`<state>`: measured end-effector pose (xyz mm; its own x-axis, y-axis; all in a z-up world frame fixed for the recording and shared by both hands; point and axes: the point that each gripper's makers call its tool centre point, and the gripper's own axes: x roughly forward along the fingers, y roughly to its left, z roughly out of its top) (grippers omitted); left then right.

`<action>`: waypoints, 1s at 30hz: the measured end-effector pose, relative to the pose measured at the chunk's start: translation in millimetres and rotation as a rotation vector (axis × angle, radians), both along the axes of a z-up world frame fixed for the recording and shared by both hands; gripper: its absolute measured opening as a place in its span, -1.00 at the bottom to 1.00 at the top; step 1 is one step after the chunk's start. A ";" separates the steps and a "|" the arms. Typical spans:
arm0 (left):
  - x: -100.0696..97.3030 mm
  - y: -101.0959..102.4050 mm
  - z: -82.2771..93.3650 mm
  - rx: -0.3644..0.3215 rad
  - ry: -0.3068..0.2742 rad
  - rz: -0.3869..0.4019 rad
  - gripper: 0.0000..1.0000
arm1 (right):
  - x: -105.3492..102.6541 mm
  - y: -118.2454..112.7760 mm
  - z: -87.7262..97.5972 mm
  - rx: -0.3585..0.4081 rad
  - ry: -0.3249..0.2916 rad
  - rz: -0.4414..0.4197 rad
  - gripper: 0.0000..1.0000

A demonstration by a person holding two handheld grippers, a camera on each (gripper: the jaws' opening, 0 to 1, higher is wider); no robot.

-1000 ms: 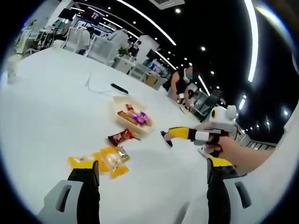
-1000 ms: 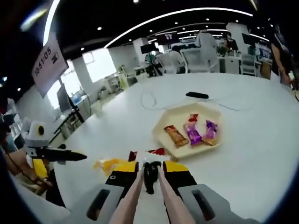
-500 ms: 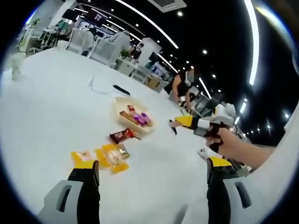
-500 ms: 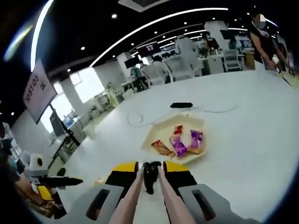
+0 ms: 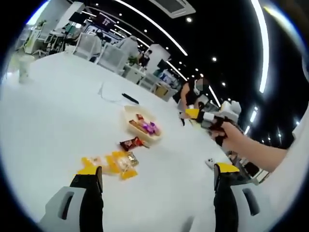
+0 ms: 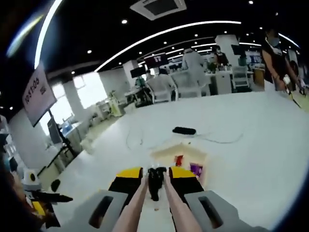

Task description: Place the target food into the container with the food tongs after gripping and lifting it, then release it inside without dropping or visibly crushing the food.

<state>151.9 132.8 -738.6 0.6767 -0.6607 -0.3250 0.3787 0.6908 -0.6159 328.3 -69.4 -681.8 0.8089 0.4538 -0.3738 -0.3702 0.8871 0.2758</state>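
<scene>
A pale hexagonal container on the white table holds several wrapped snacks, among them a purple one. A red-brown snack lies just outside it, and yellow packets lie nearer me. My left gripper stands open, with nothing between its jaws. A hand carries my right gripper above the table, right of the container. In the right gripper view that gripper is shut on the food tongs. Past its jaws the container shows in part, with a red snack and a purple snack.
A black oblong device and a thin white cable lie beyond the container. A cup stands at the far left of the table. A small phone-like object lies near the right edge. People and chairs are in the background.
The hand has lifted my right gripper with the tongs and carried it farther off. In the right gripper view the container has slid down behind the jaws. My left gripper stays open.
</scene>
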 end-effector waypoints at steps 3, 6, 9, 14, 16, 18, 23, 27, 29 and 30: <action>-0.8 0.0 4.4 -0.007 -0.010 0.009 0.92 | 14.0 1.1 9.6 -0.016 -0.027 -0.006 -0.60; -2.1 1.7 4.8 -0.006 -0.011 0.015 0.92 | 27.0 3.1 16.0 -0.035 -0.044 -0.004 -0.60; -3.8 5.0 5.1 -0.003 -0.013 0.028 0.93 | 38.0 4.5 20.8 -0.054 -0.057 -0.003 -0.60; -5.0 11.1 5.6 -0.004 -0.014 0.055 0.93 | 49.8 2.4 27.7 -0.051 -0.073 -0.025 -0.60; -5.7 12.0 6.0 -0.004 -0.013 0.061 0.93 | 55.3 3.0 28.4 -0.046 -0.071 -0.029 -0.60; -6.4 12.7 7.1 -0.011 -0.015 0.068 0.93 | 59.3 4.2 29.5 -0.054 -0.074 -0.029 -0.59; -8.2 13.2 4.8 -0.013 -0.005 0.076 0.93 | 75.4 6.1 36.1 -0.049 -0.087 -0.027 -0.59; -7.9 12.2 4.3 -0.013 -0.001 0.079 0.93 | 84.3 9.3 39.4 -0.055 -0.098 -0.018 -0.59; -6.3 12.1 3.3 -0.015 0.001 0.082 0.93 | 85.4 12.0 36.6 -0.052 -0.091 -0.009 -0.58; -5.6 11.8 3.1 -0.015 0.002 0.082 0.93 | 85.1 12.8 35.5 -0.056 -0.091 -0.007 -0.58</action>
<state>146.3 144.6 -735.5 0.7279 -0.6079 -0.3172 0.3202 0.7104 -0.6268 413.4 -56.6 -646.3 0.8438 0.4287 -0.3227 -0.3854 0.9027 0.1914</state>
